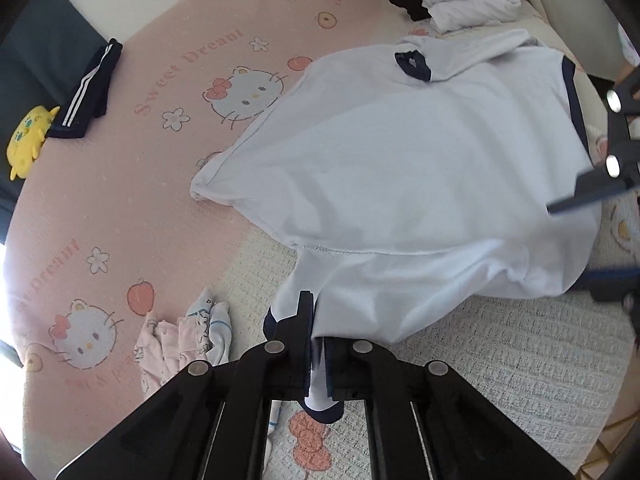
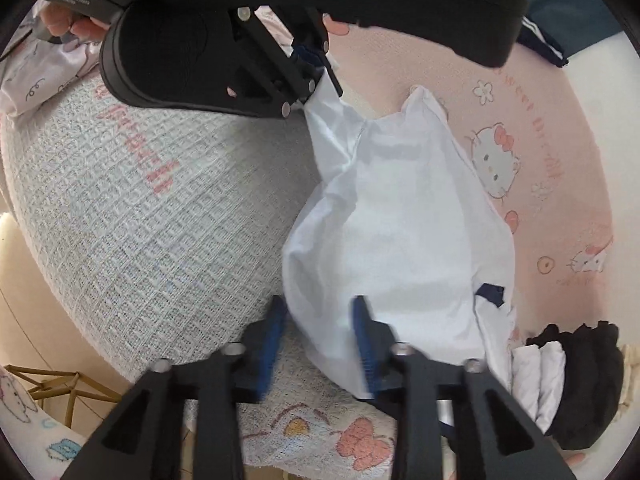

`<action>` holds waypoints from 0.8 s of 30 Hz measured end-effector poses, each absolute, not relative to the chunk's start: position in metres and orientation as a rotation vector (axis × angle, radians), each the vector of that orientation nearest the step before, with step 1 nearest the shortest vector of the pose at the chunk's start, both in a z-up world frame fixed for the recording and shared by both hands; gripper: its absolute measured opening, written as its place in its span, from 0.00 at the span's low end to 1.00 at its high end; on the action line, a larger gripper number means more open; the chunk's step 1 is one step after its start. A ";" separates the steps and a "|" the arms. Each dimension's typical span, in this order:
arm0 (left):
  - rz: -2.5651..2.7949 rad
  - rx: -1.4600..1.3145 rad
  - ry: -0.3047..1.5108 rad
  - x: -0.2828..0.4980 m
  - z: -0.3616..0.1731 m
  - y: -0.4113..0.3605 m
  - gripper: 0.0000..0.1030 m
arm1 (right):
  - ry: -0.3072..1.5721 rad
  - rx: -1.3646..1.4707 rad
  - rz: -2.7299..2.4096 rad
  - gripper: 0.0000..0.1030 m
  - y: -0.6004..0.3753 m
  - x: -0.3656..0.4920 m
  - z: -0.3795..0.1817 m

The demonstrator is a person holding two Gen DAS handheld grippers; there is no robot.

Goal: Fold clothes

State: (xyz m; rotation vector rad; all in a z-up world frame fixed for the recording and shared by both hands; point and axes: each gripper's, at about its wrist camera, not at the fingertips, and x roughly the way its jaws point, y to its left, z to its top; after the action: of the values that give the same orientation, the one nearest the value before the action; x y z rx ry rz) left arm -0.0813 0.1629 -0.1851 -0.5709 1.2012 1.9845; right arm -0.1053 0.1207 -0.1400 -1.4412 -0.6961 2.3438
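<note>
A white shirt (image 1: 400, 160) with navy trim lies spread over the bed, its navy collar patch (image 1: 412, 65) at the far side. My left gripper (image 1: 316, 320) is shut on a navy-edged corner of the shirt and lifts it slightly off the bed. The right wrist view shows the same grip (image 2: 324, 68) at the top, with the cloth hanging from it. My right gripper (image 2: 320, 320) stands open with its blue pads (image 2: 362, 332) apart. The near end of the shirt (image 2: 400, 220) lies between them without being pinched.
The bed has a pink cartoon-cat sheet (image 1: 160, 200) and a white textured blanket (image 2: 140, 220). Folded white clothes (image 1: 468, 0) and black clothes (image 2: 588, 380) sit together. A navy striped garment (image 1: 88, 88), a yellow plush toy (image 1: 26, 140) and small crumpled clothes (image 1: 180, 340) lie to the left.
</note>
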 end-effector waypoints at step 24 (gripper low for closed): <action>1.855 -0.693 0.952 -0.107 -0.162 0.147 0.03 | -0.905 -1.350 2.365 0.61 0.086 -0.131 -0.161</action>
State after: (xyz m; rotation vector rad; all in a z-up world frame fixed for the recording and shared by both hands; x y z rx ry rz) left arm -0.1071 0.1474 -0.1624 -0.6935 0.9519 1.8552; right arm -0.1311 0.0861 -0.1606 -1.3497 -0.9046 2.3652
